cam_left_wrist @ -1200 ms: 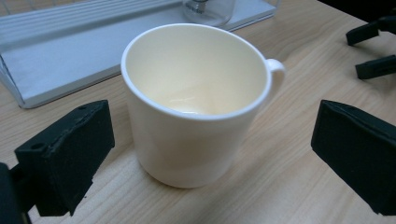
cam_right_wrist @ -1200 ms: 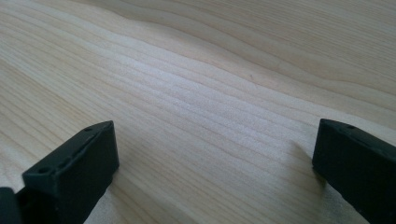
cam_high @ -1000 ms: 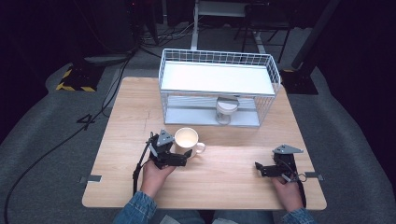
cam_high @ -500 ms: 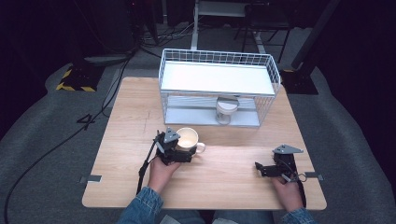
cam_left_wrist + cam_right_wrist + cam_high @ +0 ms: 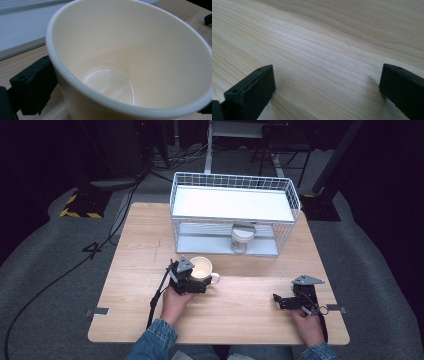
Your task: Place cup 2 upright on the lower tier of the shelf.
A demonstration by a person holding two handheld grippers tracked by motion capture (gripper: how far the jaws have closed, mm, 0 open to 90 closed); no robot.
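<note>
The left tool sits around the cream mug on the worktop, just in front of the wire rack; its jaws straddle the mug, though whether they already press it I cannot tell. This looks like the grasp step, so next comes a firm squeeze and a level lift. The right tool rests on the wood, jaws apart.

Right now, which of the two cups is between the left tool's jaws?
The cream mug on the open tabletop, its handle pointing right, sits between the left tool jaws. The other cup stands inside the wire rack, on its lower shelf.
</note>
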